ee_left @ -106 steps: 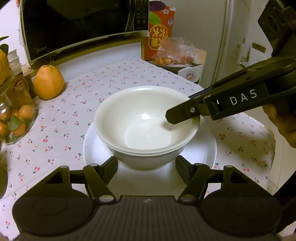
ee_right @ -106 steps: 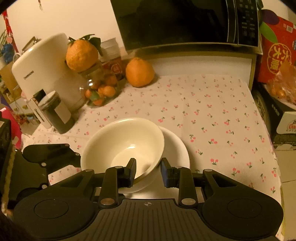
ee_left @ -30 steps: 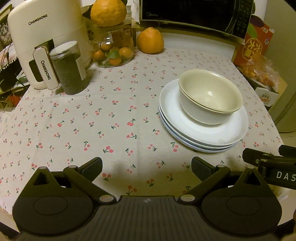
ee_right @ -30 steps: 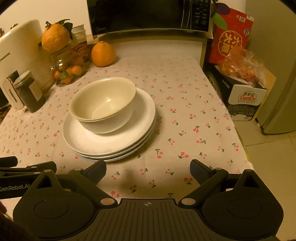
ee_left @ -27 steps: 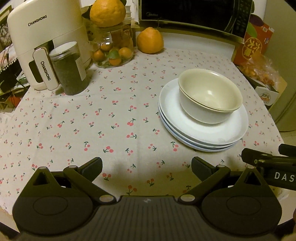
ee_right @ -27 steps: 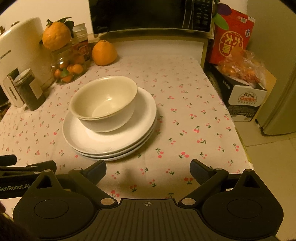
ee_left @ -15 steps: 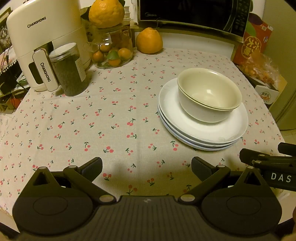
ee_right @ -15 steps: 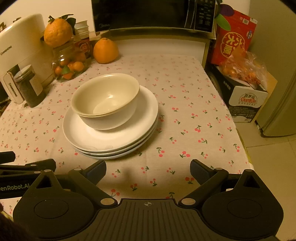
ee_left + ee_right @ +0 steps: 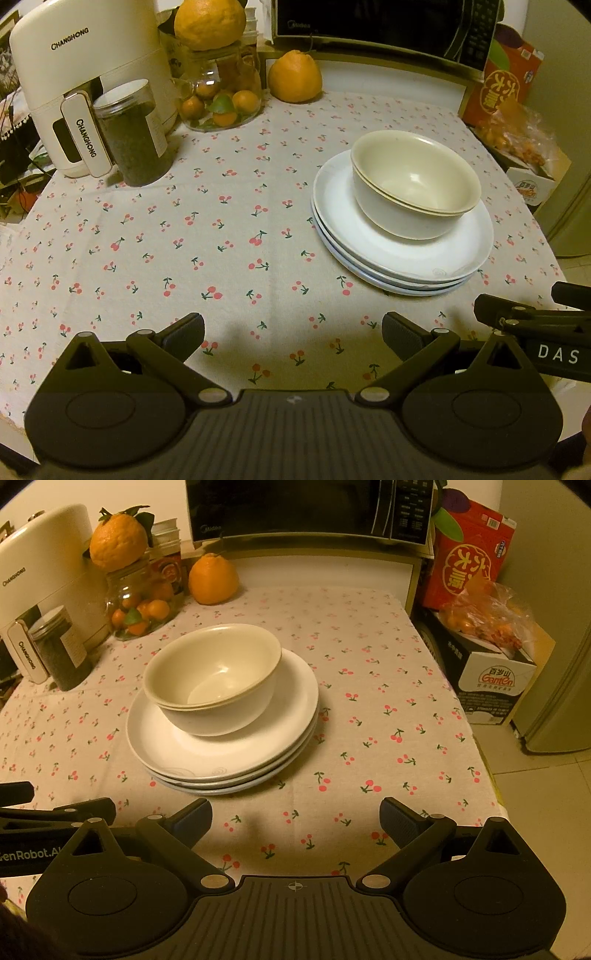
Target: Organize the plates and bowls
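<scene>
Two cream bowls (image 9: 415, 182) sit nested, one inside the other, on a stack of three white plates (image 9: 399, 258) on the cherry-print tablecloth. The same bowls (image 9: 212, 677) and plates (image 9: 236, 753) show in the right wrist view. My left gripper (image 9: 293, 332) is open and empty, held back over the cloth in front and to the left of the stack. My right gripper (image 9: 295, 818) is open and empty, held back in front of the stack. Each gripper's side shows at the edge of the other view.
At the back left stand a white Changhong appliance (image 9: 85, 88), a dark jar (image 9: 135, 136) and a glass jar of oranges (image 9: 221, 92). A loose orange (image 9: 295, 75) and a microwave (image 9: 388, 22) are behind. Boxes (image 9: 487, 664) stand off the table's right edge.
Since 3.5 s ago my right gripper let go of the bowl, and both grippers pulled back from the stack and opened wide. Over the last second both barely moved.
</scene>
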The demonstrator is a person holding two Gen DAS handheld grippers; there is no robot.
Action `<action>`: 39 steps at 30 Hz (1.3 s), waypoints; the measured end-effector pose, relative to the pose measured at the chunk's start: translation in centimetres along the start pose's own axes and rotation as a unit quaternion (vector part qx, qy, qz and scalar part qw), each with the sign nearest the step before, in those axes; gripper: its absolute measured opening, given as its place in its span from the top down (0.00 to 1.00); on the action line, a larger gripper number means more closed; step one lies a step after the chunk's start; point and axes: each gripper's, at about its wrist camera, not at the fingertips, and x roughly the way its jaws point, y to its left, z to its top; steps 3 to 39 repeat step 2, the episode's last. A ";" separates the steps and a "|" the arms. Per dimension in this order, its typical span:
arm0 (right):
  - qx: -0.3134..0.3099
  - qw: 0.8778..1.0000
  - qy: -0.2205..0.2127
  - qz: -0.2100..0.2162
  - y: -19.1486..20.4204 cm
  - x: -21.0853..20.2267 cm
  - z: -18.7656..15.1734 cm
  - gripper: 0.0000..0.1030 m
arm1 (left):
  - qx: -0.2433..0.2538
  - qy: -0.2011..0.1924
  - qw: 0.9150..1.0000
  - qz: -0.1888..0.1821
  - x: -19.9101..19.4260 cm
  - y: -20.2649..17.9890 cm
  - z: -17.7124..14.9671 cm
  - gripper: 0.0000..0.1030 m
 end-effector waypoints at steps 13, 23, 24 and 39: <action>0.000 1.000 0.000 0.000 0.0 0.0 0.0 0.04 | 0.001 0.003 1.000 -0.002 0.2 0.0 0.0 0.01; 0.000 1.000 0.000 0.000 0.0 0.0 0.0 0.04 | 0.001 0.003 1.000 -0.002 0.2 0.0 0.0 0.01; 0.000 1.000 0.000 0.000 0.0 0.0 0.0 0.04 | 0.001 0.003 1.000 -0.002 0.2 0.0 0.0 0.01; 0.000 1.000 0.000 0.000 0.0 0.0 0.0 0.04 | 0.001 0.003 1.000 -0.002 0.2 0.0 0.0 0.01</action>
